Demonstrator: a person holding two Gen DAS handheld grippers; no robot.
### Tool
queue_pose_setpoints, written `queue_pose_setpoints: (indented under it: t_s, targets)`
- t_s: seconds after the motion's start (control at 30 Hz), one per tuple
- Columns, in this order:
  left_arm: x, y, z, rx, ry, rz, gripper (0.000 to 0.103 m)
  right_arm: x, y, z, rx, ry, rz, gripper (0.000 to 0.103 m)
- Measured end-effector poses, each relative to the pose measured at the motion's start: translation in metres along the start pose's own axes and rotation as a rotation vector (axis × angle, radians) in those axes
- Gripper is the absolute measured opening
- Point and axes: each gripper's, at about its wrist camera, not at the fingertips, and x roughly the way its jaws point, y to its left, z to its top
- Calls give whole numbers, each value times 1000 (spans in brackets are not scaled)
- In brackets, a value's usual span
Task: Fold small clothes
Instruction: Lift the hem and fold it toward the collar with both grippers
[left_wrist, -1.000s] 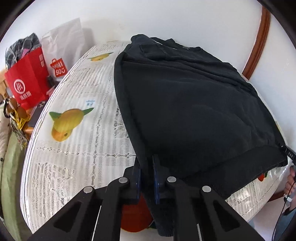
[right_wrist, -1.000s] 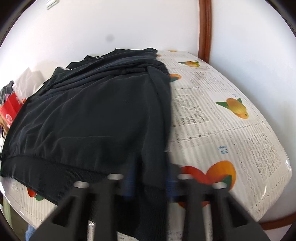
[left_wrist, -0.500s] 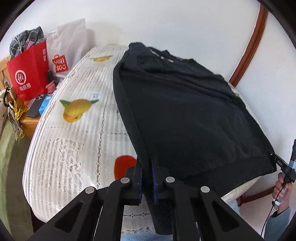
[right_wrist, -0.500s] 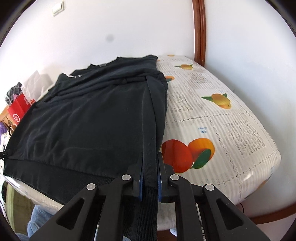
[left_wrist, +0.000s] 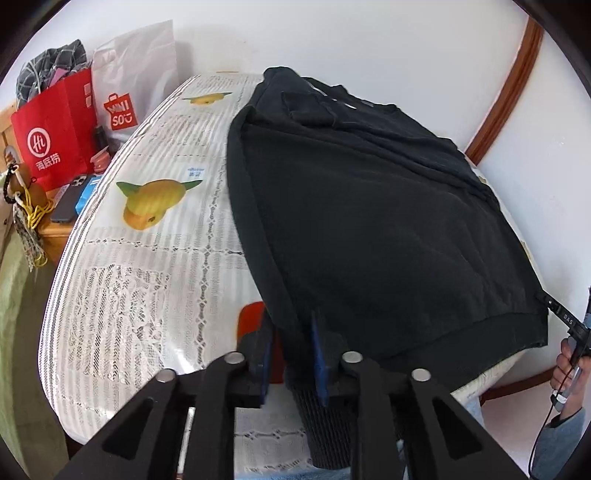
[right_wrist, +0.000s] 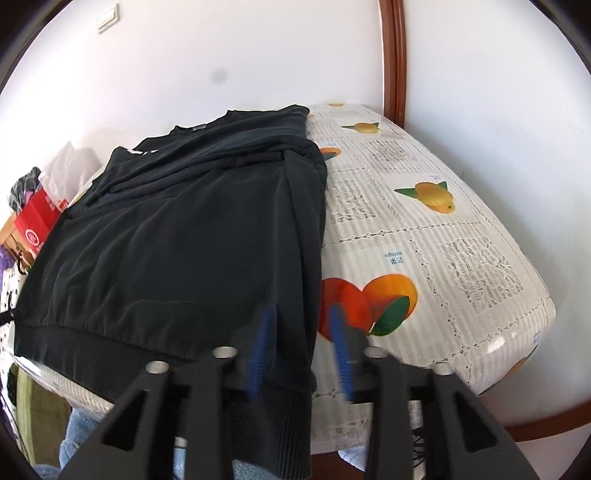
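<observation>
A black sweatshirt (left_wrist: 369, 221) lies spread flat on the desk (left_wrist: 147, 277), which has a white lace-patterned cover printed with fruit. Its ribbed hem hangs over the near edge.

The left gripper (left_wrist: 291, 354) sits at the hem's left corner. Its jaws have just been opening and now stand apart, with the hem corner loose between the blue pads (left_wrist: 318, 354). The right gripper (right_wrist: 301, 350) is at the opposite corner of the hem; its jaws have also just been opening and stand wider apart, the side edge of the sweatshirt between them and no pad pressing on it.

Only the left wrist view shows the clutter beyond the desk's far left side: a red bag (left_wrist: 55, 136), a white bag (left_wrist: 133, 85), and a dark phone (left_wrist: 68, 203) on a wooden stand. It also catches the person's hand (left_wrist: 570, 365) holding the right gripper.

Only the right wrist view shows the bare right half of the cover (right_wrist: 424, 229), a printed orange (right_wrist: 369, 295) just beside the sweatshirt's edge, and a wall switch (right_wrist: 108, 16).
</observation>
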Motion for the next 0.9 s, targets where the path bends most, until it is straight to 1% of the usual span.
queue_pose_setpoints:
  t_s: [0.07,0.2,0.23,0.33,0.37,0.4,0.43,0.47,0.5,0.53,0.6,0.63,0.77,0.83,0.9]
  targets:
    - [5,4,4,-12,7,-1,34,7,-2,3,8,6,-10,45]
    - [15,4,10,-11,2,-9,41,28,0,4,24,48,-2,45]
    - [16,2,11,-7,3,-9,42,32,2,4,24,53,3,45]
    - [18,-4,11,15,4,10,41,35,15,0,-16,22,-26,47]
    - [19,-7,10,27,6,20,41,36,21,-2,-36,8,-52,46]
    - [20,-13,9,57,12,45,39,36,25,-4,-53,1,-33,41]
    - [20,-16,8,78,15,58,34,35,28,-6,-59,-8,-29,36]
    - [20,-19,8,93,17,68,15,35,31,-6,-69,-10,-6,24]
    - [20,-20,8,92,19,70,9,36,32,-5,-75,-7,3,12]
    - [18,-18,9,79,14,62,7,36,34,-3,-83,-6,1,10]
    - [9,-17,12,74,0,37,6,32,34,2,-86,-18,11,8]
    - [1,-16,14,75,-23,25,6,26,31,5,-72,-40,24,8]
    - [-32,-14,30,43,-107,-54,6,-4,13,24,24,-128,126,8]
    - [-44,-14,42,33,-145,-65,6,-15,11,37,40,-170,141,8]
    - [-51,-15,55,25,-166,-70,6,-20,13,50,47,-204,149,8]
